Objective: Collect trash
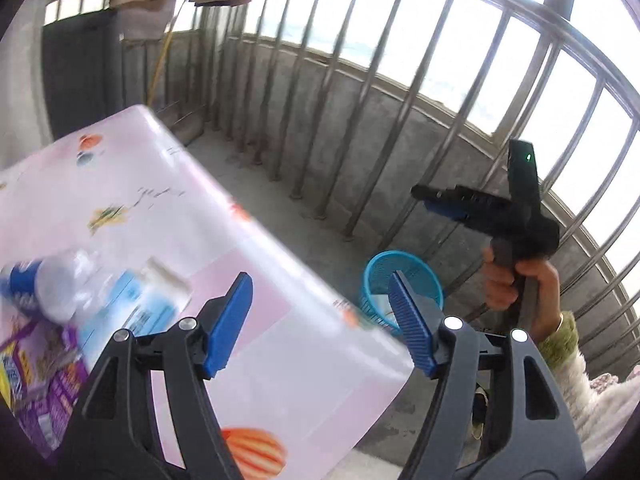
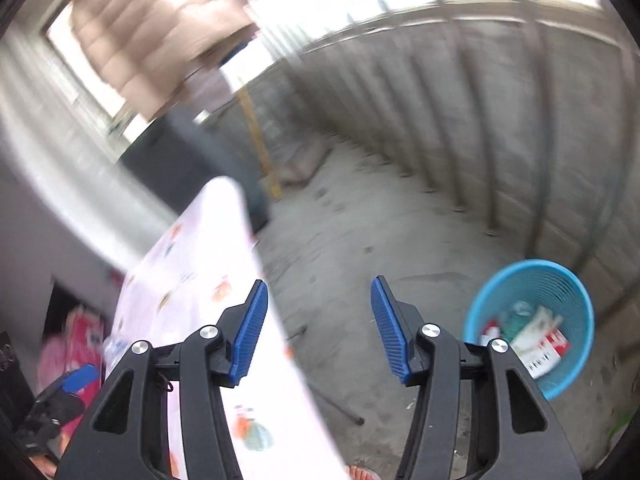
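Observation:
A clear plastic bottle with a blue label (image 1: 60,284) and a purple wrapper (image 1: 44,376) lie on the pink-white table (image 1: 168,200) at the left. My left gripper (image 1: 320,320) is open and empty above the table's near corner. A blue mesh bin (image 1: 400,280) stands on the floor past the table edge; in the right wrist view the bin (image 2: 532,280) holds paper and wrapper trash (image 2: 536,340). My right gripper (image 2: 318,328) is open and empty above the floor, left of the bin. It also shows in the left wrist view (image 1: 444,204), held in a hand.
A metal railing on a concrete parapet (image 1: 360,120) bounds the balcony. Laundry hangs overhead (image 2: 160,20). A yellow pole (image 2: 260,144) leans at the back. A table leg foot (image 2: 340,404) rests on the concrete floor. The left gripper shows at the lower left (image 2: 60,392).

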`<action>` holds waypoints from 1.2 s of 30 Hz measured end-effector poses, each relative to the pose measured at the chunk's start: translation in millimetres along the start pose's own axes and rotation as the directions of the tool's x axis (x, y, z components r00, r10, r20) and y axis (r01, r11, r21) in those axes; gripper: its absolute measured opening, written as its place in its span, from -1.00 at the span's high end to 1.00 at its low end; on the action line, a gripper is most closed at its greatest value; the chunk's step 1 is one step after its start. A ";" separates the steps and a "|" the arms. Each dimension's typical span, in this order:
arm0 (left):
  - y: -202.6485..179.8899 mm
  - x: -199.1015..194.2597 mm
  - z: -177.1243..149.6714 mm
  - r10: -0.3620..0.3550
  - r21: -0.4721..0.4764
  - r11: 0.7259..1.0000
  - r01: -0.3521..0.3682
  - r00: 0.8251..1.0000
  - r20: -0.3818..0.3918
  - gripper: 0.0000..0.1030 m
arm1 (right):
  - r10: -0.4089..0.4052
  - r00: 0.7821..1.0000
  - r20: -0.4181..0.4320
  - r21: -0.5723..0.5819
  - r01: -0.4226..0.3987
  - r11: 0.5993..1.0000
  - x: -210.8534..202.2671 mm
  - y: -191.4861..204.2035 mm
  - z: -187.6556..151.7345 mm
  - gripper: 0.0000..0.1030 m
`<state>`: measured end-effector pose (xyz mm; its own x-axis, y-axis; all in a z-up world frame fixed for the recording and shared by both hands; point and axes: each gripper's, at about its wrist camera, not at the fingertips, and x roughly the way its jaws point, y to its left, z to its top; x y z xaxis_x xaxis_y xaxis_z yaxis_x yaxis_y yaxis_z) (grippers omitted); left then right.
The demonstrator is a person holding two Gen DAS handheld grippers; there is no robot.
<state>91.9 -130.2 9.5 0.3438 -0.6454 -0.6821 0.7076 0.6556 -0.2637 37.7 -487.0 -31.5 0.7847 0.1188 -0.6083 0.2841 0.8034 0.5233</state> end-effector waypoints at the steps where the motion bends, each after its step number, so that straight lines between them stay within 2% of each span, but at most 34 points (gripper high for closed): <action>1: 17.1 -12.1 -13.7 0.030 -0.033 0.999 -0.031 0.999 -0.009 -0.28 | 0.024 0.999 -0.023 -0.052 -0.025 0.998 7.5 23.2 2.1 -0.12; 4: 64.1 -48.5 -49.7 0.078 -0.138 0.987 -0.081 0.996 -0.032 -0.28 | 0.092 0.990 -0.103 -0.222 -0.113 0.969 34.6 101.0 1.9 -0.23; 6: 91.8 -68.1 -72.9 0.087 -0.218 0.972 -0.091 0.996 -0.028 -0.28 | 0.135 0.975 -0.174 -0.302 -0.183 0.936 54.3 152.2 -0.4 -0.30; 8: 114.1 -81.0 -95.6 0.081 -0.295 0.952 -0.086 0.996 -0.027 -0.28 | 0.174 0.953 -0.249 -0.364 -0.259 0.895 73.8 200.1 -3.7 -0.32; 10: 132.9 -87.2 -113.4 0.077 -0.373 0.924 -0.081 0.997 -0.025 -0.26 | 0.216 0.915 -0.340 -0.419 -0.353 0.837 97.8 250.0 -7.6 -0.45; 12: 150.4 -92.8 -133.0 0.060 -0.450 0.891 -0.058 0.998 -0.010 -0.21 | 0.182 0.901 -0.394 -0.482 -0.371 0.793 119.5 294.8 -16.1 -0.48; 14: 167.7 -96.0 -146.3 0.039 -0.522 0.852 -0.029 0.999 0.009 -0.10 | 0.125 0.884 -0.450 -0.558 -0.388 0.733 146.7 333.5 -26.9 -0.51; 17: 185.6 -96.1 -156.5 0.024 -0.599 0.801 0.008 0.999 0.045 0.00 | 0.035 0.834 -0.551 -0.606 -0.428 0.670 191.2 373.3 -50.4 -0.51; 18: 192.2 -98.6 -161.3 0.025 -0.618 0.786 0.015 0.998 0.057 0.03 | 0.005 0.824 -0.567 -0.619 -0.430 0.657 204.2 383.7 -60.6 -0.51; 20: 206.7 -101.5 -168.8 0.031 -0.657 0.753 0.026 0.997 0.075 0.16 | -0.045 0.781 -0.622 -0.621 -0.458 0.636 227.0 388.6 -74.7 -0.51; 22: 220.7 -103.8 -175.6 0.030 -0.692 0.721 0.035 0.996 0.083 0.29 | -0.044 0.729 -0.683 -0.570 -0.494 0.657 242.3 379.2 -82.3 -0.55; 24: 226.9 -104.7 -177.5 0.041 -0.710 0.703 0.031 0.996 0.084 0.39 | -0.063 0.715 -0.697 -0.565 -0.492 0.662 246.8 373.7 -92.3 -0.50; 27: 234.8 -110.8 -183.0 0.048 -0.726 0.687 0.034 0.995 0.092 0.50 | -0.077 0.722 -0.688 -0.575 -0.476 0.665 231.2 360.7 -102.0 -0.31; 31: 246.4 -114.4 -187.7 0.069 -0.727 0.687 0.021 0.993 0.094 0.53 | -0.076 0.734 -0.675 -0.560 -0.442 0.701 215.2 346.4 -108.8 -0.28; 33: 251.0 -115.3 -187.4 0.081 -0.728 0.685 0.014 0.992 0.094 0.54 | -0.063 0.732 -0.679 -0.530 -0.429 0.731 208.9 340.1 -112.0 -0.27; 36: 254.1 -119.0 -188.9 0.103 -0.732 0.681 0.001 0.990 0.097 0.54 | -0.031 0.730 -0.682 -0.457 -0.393 0.798 196.3 326.5 -117.0 -0.27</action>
<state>114.1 187.2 -105.1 0.4728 -0.6095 -0.6363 0.0304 0.7330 -0.6795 220.0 -133.1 -49.9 0.1883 0.4596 -0.8679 -0.3334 0.8612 0.3837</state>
